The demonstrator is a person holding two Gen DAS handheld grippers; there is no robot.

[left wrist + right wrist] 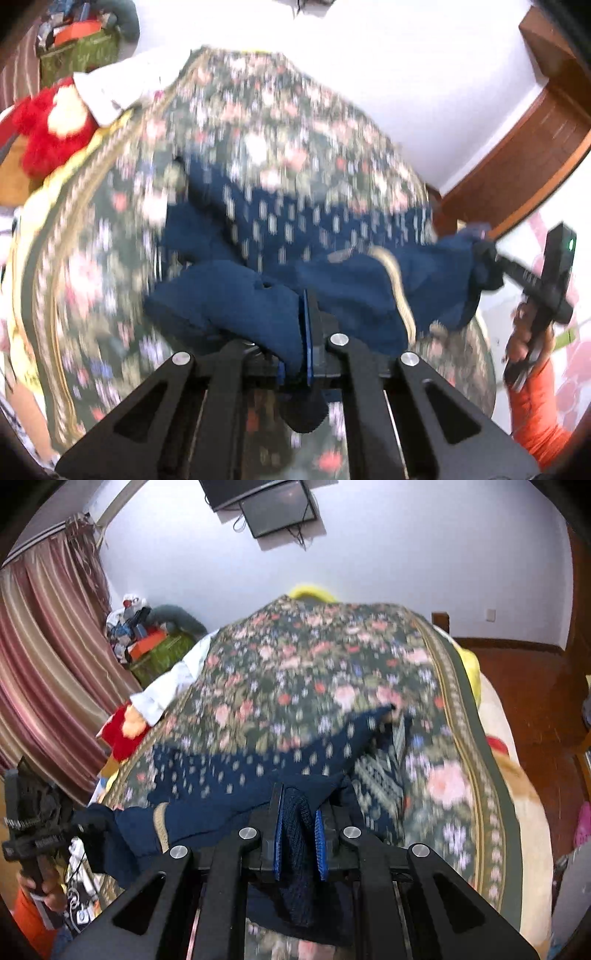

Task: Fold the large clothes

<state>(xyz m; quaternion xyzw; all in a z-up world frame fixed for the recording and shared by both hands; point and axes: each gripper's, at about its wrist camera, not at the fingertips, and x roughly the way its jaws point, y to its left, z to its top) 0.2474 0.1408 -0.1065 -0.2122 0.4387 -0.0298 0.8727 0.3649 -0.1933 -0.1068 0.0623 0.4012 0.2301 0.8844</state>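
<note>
A navy garment (295, 221) with pale dashes and a beige trim lies crumpled on the flowered bedspread (277, 122). In the left wrist view my left gripper (308, 325) is shut on a fold of its plain navy cloth. Off to the right, my right gripper (484, 254) pinches the garment's other end, held by a hand in an orange sleeve. The right wrist view shows the right gripper (299, 830) shut on a bunch of the navy garment (229, 775). My left gripper (88, 827) grips the cloth at the far left there. The cloth hangs stretched between both grippers.
A red plush toy (48, 125) and a white cloth (110, 88) sit at the bed's left side, near a green box (162, 653) and striped curtains (48, 664). A wooden floor (524, 686) lies right of the bed. A screen (277, 509) hangs on the far wall.
</note>
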